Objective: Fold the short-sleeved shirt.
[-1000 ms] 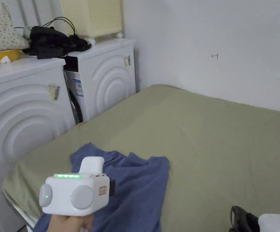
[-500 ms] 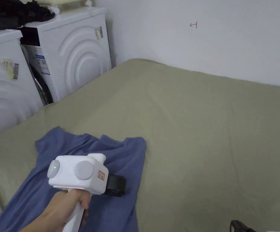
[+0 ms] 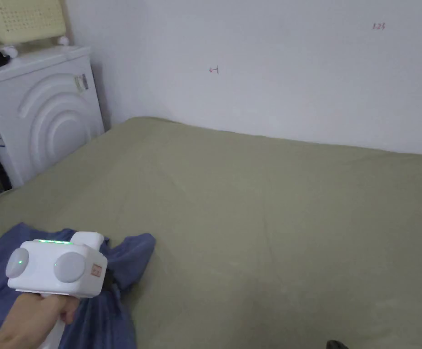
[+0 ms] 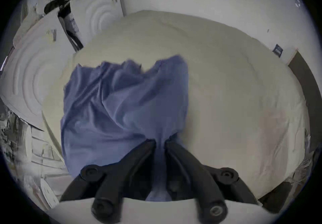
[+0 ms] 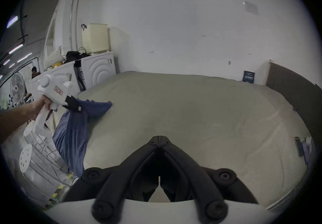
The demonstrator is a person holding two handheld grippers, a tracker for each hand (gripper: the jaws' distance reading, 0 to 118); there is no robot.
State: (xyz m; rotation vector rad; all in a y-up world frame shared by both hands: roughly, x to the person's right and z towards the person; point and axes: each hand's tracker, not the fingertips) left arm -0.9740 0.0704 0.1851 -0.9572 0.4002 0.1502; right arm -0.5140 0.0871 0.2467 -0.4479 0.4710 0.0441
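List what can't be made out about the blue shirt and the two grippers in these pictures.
- Blue shirt, head view: its near part is cut off by the bottom edge and hidden behind the left gripper's white body.
- Left gripper: its jaws are shut on the bunched shirt; which part of the garment they hold can't be told.
- Shirt's lower end, right gripper view: it hangs over the bed edge, partly hidden behind the right gripper.
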